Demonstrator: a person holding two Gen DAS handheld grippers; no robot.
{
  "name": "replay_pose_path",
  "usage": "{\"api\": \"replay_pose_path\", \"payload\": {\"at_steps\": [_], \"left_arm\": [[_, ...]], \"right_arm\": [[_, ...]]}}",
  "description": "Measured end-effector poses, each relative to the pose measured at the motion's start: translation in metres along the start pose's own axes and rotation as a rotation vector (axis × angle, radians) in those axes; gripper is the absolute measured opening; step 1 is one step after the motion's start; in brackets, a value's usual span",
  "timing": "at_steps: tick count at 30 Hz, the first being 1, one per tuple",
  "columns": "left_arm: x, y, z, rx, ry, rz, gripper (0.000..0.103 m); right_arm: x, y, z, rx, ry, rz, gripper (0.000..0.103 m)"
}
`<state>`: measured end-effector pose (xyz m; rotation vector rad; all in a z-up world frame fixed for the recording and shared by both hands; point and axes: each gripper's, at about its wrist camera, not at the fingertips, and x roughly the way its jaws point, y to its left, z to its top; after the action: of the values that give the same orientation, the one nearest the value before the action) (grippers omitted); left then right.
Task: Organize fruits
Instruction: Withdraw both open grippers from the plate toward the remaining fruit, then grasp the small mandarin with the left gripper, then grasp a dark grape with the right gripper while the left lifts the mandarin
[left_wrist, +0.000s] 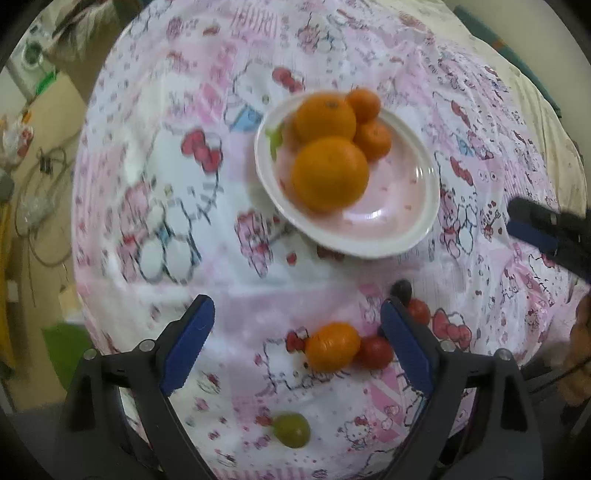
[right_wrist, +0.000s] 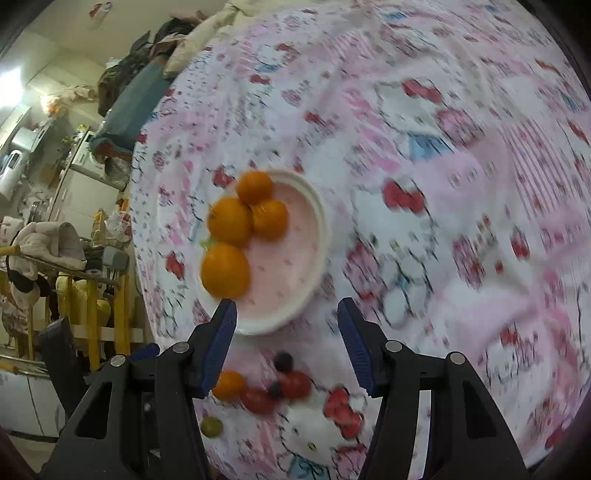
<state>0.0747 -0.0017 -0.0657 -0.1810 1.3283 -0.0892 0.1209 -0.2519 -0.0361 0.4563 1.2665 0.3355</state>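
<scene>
Four round orange fruits (left_wrist: 329, 173) sit piled in a white plate (left_wrist: 421, 225) on the pink kitty cloth (left_wrist: 166, 206). A small orange (left_wrist: 332, 346), red tomatoes (left_wrist: 375, 352) and a green grape (left_wrist: 291, 430) lie loose nearby. The left gripper (left_wrist: 297, 341) and right gripper (right_wrist: 287, 345) are both wide open, holding nothing.

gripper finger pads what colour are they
Blue pads, clearest in the left wrist view.

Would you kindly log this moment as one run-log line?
left gripper: open, empty | right gripper: open, empty | plate: four oranges | cloth: small orange, tomatoes, green grape loose
</scene>
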Motion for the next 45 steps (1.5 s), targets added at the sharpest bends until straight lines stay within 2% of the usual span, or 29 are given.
{"api": "replay_pose_path", "payload": {"at_steps": [5, 8, 10, 14, 16, 20, 21, 23, 34, 39, 45], "left_arm": [[0.013, 0.013, -0.013, -0.136, 0.039, -0.054, 0.086], [0.025, 0.013, -0.02, -0.169, 0.074, -0.054, 0.077], [0.034, 0.011, -0.022, -0.179, 0.106, -0.063, 0.063], [0.037, 0.007, -0.022, -0.18, 0.105, -0.075, 0.059], [0.039, 0.004, -0.022, -0.166, 0.102, -0.092, 0.052], [0.054, -0.003, -0.024, -0.152, 0.173, -0.098, 0.051], [0.053, -0.004, -0.024, -0.144, 0.162, -0.087, 0.05], [0.052, -0.005, -0.025, -0.139, 0.15, -0.103, 0.037], [0.037, -0.008, -0.022, -0.105, 0.113, -0.091, 0.036], [0.028, -0.002, -0.019, -0.115, 0.074, -0.067, 0.036], [0.019, 0.006, -0.016, -0.109, 0.036, -0.05, 0.036]], "right_arm": [[-0.002, -0.018, -0.024, 0.031, 0.015, -0.011, 0.06], [-0.002, -0.026, -0.035, 0.045, 0.023, -0.02, 0.06], [-0.001, -0.03, -0.04, 0.048, 0.026, -0.028, 0.06], [0.0, -0.032, -0.044, 0.035, 0.03, -0.058, 0.06], [0.002, -0.034, -0.043, 0.04, 0.03, -0.062, 0.06], [0.005, -0.031, -0.04, 0.036, 0.034, -0.062, 0.06], [0.006, -0.03, -0.039, 0.035, 0.035, -0.059, 0.06], [0.008, -0.026, -0.038, 0.03, 0.034, -0.056, 0.06], [0.026, -0.009, -0.035, 0.012, 0.072, -0.022, 0.06], [0.045, 0.005, -0.036, -0.04, 0.108, -0.067, 0.06], [0.076, 0.035, -0.041, -0.151, 0.174, -0.097, 0.045]]}}
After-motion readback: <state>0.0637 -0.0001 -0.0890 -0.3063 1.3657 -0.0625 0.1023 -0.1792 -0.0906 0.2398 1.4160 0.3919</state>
